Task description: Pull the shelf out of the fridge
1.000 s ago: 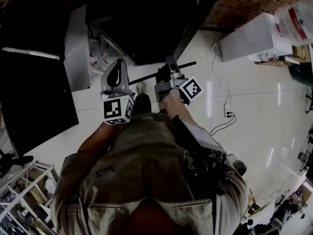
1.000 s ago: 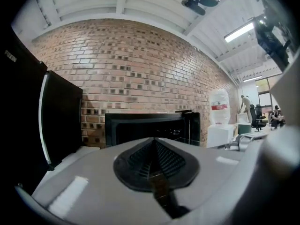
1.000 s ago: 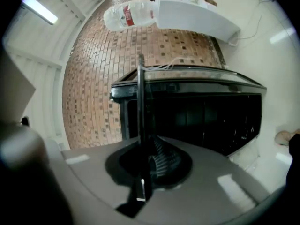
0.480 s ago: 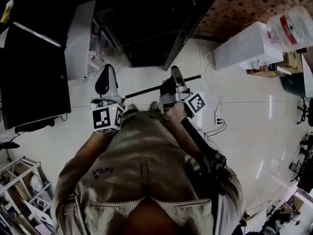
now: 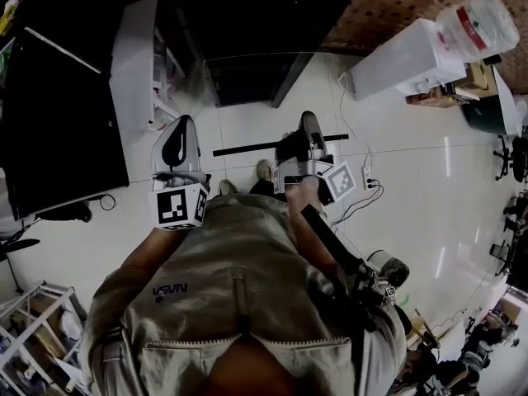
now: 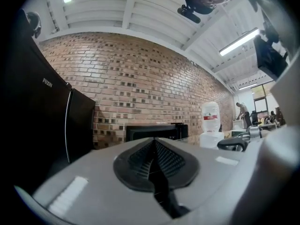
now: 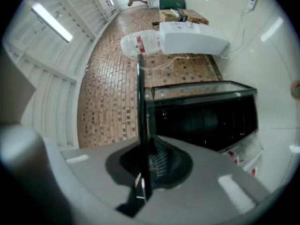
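Shelf [image 5: 247, 148] sits clear of the fridge [image 5: 247, 81], above the floor in front of the open cabinet. It is a glass pane whose dark front trim runs side to side across the person's front. Right hand-held gripper [image 5: 307, 137] is clamped on that trim toward its right end; in the right gripper view the pane edge stands pinched between the jaws. Left hand-held gripper [image 5: 180, 126] has its jaws pressed together on nothing, just beside the trim's left end, so it is the nearer support. Pull looks essentially done.
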`<state>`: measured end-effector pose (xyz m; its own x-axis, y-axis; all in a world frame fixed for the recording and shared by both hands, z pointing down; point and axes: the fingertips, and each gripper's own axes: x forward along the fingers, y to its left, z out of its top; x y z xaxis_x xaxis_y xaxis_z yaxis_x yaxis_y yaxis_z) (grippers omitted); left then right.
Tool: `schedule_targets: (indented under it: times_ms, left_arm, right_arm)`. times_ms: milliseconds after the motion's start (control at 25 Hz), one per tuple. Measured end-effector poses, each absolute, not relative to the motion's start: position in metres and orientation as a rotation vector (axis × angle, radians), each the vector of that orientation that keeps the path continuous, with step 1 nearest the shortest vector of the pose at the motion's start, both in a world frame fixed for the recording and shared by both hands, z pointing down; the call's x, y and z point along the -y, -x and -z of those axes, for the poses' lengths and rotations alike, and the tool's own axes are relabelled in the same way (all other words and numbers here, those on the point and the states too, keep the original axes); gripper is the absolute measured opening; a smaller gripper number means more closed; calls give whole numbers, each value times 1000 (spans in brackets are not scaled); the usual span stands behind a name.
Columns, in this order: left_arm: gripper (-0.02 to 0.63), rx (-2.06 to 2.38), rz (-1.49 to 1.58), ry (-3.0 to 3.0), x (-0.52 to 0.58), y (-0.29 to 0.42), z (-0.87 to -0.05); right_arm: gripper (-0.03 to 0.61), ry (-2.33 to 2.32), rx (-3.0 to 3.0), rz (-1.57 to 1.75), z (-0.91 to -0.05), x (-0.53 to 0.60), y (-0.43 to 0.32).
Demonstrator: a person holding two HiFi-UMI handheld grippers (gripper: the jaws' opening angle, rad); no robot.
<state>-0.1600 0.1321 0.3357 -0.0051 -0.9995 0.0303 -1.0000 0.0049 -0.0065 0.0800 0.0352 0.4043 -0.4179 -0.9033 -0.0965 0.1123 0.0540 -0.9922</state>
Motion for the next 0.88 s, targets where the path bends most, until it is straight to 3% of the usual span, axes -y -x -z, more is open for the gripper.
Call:
schedule_targets:
  times_ms: [880]
  left_arm:
    - [5, 2282, -80, -2105, -167, 112, -351]
  right_arm:
    - [12, 775, -1537, 1521, -372, -79, -140]
